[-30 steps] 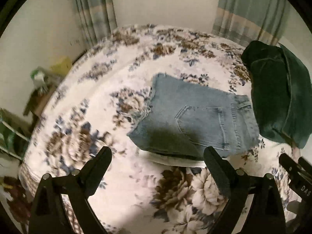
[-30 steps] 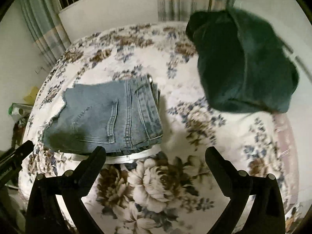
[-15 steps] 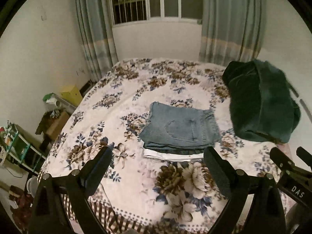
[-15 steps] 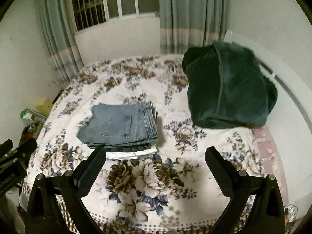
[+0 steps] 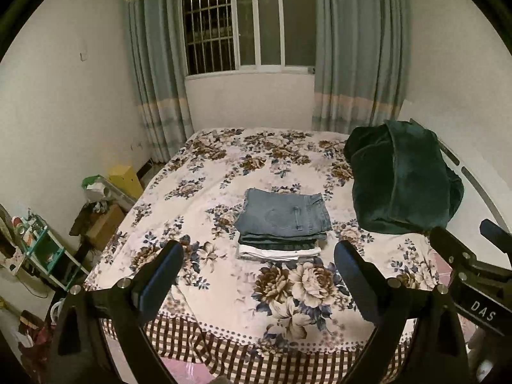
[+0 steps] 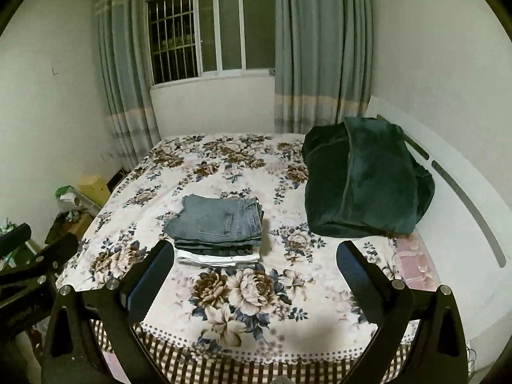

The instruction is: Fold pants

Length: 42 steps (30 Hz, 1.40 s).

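Folded blue jeans (image 5: 284,216) lie on top of a small stack of folded clothes, with a white garment (image 5: 278,252) at the bottom, in the middle of the floral bed (image 5: 224,288). The stack also shows in the right wrist view (image 6: 217,220). My left gripper (image 5: 258,267) is open and empty, held back over the bed's near edge. My right gripper (image 6: 251,265) is open and empty too, level with the left one. The right gripper's body shows at the right of the left wrist view (image 5: 470,268).
A dark green blanket (image 5: 400,179) is heaped at the bed's right side, against the white headboard (image 6: 464,198). Left of the bed stand a yellow box (image 5: 126,176), cardboard boxes and a green shelf (image 5: 38,243). A curtained window (image 5: 246,22) is behind.
Both grippers have pulled far back and up from the stack. The jeans were close below the fingers; now the whole bed and the window are in view.
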Tool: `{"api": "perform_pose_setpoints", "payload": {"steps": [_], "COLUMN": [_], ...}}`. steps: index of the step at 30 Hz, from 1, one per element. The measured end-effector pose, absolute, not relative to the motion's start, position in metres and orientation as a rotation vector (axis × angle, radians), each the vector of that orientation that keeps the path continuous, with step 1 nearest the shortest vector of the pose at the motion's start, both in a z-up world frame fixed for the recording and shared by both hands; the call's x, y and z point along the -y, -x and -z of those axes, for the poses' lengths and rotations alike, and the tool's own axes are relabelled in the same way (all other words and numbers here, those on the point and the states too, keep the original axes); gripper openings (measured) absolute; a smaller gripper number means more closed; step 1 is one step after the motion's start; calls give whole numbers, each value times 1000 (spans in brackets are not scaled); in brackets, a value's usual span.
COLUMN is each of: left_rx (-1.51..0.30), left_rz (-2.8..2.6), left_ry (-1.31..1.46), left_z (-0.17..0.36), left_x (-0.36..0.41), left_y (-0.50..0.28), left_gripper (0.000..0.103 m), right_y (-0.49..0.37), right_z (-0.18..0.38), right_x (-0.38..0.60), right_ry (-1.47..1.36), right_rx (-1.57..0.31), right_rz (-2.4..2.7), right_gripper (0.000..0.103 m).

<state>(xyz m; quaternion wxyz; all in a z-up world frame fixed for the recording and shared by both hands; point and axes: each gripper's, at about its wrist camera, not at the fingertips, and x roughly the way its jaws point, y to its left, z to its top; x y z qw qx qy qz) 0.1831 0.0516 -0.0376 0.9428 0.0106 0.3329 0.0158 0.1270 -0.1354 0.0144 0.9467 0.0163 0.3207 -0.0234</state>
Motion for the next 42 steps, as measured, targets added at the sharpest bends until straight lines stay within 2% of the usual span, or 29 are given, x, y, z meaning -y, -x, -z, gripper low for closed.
{"api": "perform_pose_setpoints", "payload": {"steps": [7, 9, 42], "left_rx": [-664, -667, -642], "left_rz": [-36, -34, -71], "left_ry": [-3, -1, 1], "left_z": [29, 29, 19], "left_x": [-65, -67, -72], "left_y": [-162, -159, -124], "left_gripper": [96, 103, 103], "right_y": [-92, -83, -66], "right_z": [-42, -47, -50], "right_x": [131, 127, 117], "right_ry": [-53, -52, -57], "right_rx": [-632, -629, -644], "right_rz": [53, 55, 14], "right_gripper": [103, 103, 103]}}
